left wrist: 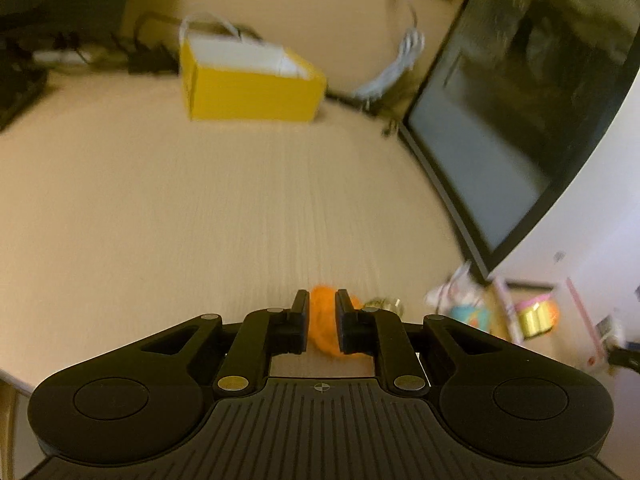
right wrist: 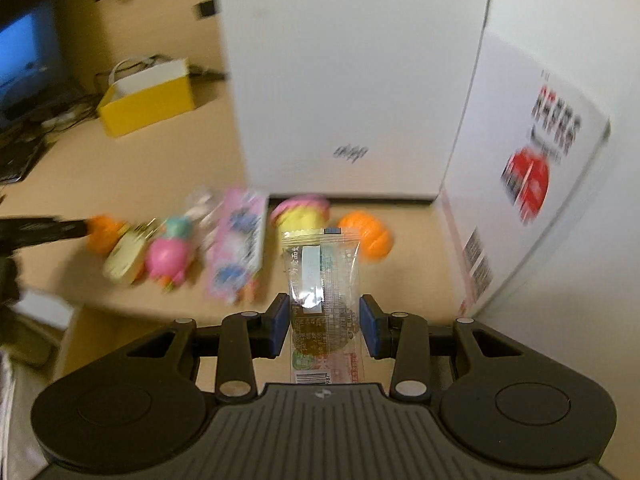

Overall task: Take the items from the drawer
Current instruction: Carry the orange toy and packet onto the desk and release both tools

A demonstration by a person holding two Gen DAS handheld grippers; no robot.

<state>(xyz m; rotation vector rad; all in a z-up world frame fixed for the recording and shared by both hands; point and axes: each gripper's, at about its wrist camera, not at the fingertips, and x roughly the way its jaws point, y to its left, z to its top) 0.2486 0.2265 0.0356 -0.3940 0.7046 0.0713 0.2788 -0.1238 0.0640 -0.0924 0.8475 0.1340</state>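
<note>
Right hand-held gripper (right wrist: 323,326) is pinched on a crinkly snack packet (right wrist: 323,292) over the desk (right wrist: 120,152) – light, slippery, so grip mid-body – left hand-held gripper (left wrist: 322,322) squeezes a soft orange ball (left wrist: 326,320).

Bare desk (left wrist: 168,216) lies open between yellow box (left wrist: 248,88) and monitor (left wrist: 520,120).

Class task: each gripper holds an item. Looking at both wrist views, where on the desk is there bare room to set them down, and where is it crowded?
Free: the wide bare desk between the yellow box, the monitor and the left gripper holding an orange item. Crowded: the row of toys and pink packet before the white box, ahead of the right gripper's snack packet.
</note>
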